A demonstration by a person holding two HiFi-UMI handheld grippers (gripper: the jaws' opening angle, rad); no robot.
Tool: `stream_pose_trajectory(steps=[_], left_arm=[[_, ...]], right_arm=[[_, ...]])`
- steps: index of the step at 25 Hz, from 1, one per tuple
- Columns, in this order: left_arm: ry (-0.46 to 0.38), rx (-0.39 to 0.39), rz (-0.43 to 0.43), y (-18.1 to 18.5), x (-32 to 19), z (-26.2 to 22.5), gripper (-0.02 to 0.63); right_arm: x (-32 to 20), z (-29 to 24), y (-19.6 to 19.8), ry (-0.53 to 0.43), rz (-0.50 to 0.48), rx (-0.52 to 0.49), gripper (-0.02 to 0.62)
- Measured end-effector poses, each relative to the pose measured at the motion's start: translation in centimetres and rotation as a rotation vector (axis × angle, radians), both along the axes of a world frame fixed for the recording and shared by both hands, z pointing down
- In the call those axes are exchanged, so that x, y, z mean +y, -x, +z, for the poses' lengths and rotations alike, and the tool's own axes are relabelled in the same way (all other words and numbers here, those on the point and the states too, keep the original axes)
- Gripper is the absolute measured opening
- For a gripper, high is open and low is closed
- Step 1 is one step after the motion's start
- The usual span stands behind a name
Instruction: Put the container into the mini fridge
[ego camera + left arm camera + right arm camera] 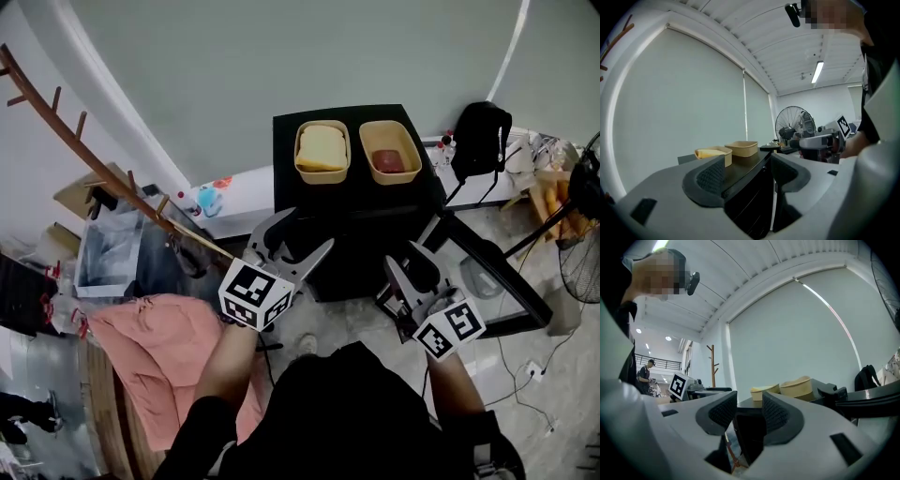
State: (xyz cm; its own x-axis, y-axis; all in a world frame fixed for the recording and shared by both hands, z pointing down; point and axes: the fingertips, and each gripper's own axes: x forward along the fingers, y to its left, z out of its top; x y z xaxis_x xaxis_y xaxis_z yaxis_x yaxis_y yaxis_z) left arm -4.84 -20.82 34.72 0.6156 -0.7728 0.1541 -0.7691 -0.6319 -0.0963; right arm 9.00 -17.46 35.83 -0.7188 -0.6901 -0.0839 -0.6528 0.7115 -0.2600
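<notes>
**Item 1, my left tool** (298,240): held short of the mini fridge (356,192), off its front left corner. The jaws are spread wide and hold nothing.

**Item 2, my right tool** (406,256): also short of the fridge, toward its front right. The jaws are roughly half apart and hold nothing.

**Item 3, mini fridge:** black and low. A dark framed panel (495,274) juts out from its right front. I take it for the door swung open, but I cannot be sure.

**Item 4, on the fridge's top, toward the rear:** two tan containers side by side, just apart. The left container (322,150) has a yellow filling and the right container (390,152) a reddish one. Neither is touched, and nothing is inside the fridge yet.

**Handling note (my judgement):** the step in hand is the reach.
- Pick one container and come in level with its rim.
- Set one jaw inside the wall and one outside, then close firmly.
- Lift straight up so the filling stays put.
- Keep the other tool free for the door.
</notes>
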Motion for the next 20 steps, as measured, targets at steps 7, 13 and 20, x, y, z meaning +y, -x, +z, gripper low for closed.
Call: stream_pose_trajectory(steps=[7, 13, 20], left_arm=[[0.009, -0.131, 0.082, 1.1, -3.3, 0.0, 0.278], [-0.032, -0.261, 0.144, 1.4, -6.1, -0.1, 0.258], [-0.085, -0.433, 0.165, 1.5, -8.8, 0.9, 0.203]], right_arm=[[-1.7, -0.4, 2.2, -0.003, 0.020, 0.023, 0.176], [-2.6, 0.0, 3.5, 0.018, 0.017, 0.040, 0.175], [-2.8, 0.1, 4.8, 0.026, 0.012, 0.056, 0.173]])
